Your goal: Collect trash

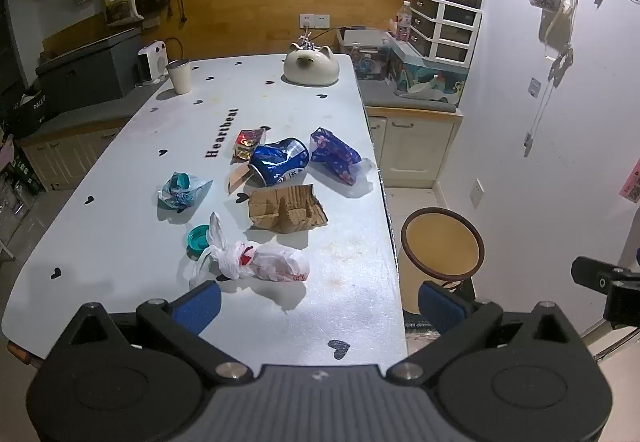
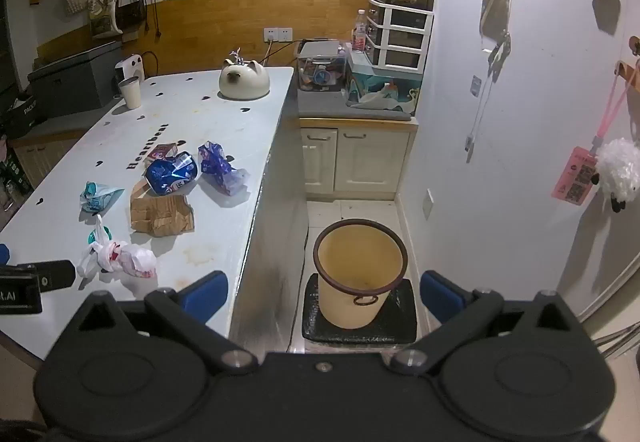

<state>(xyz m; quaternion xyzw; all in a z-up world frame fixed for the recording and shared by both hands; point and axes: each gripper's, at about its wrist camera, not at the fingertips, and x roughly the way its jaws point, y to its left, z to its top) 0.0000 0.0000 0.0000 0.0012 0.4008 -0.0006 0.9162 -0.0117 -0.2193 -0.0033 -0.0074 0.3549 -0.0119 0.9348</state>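
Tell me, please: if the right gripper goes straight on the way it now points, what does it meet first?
Most likely the yellow trash bin on the floor beside the table. The open right gripper holds nothing, and the bin's open mouth lies between its fingers. Nothing seems to stand before it, though depth is hard to judge.

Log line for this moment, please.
left gripper: jaws open, empty | right gripper: jaws open, empty | trash on table: untouched | bin: on floor

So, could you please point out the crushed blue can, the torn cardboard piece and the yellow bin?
crushed blue can (image 1: pixel 279 161): left wrist view, dented side.
torn cardboard piece (image 1: pixel 285 207): left wrist view, flat middle.
yellow bin (image 2: pixel 360 242): right wrist view, inner back wall.
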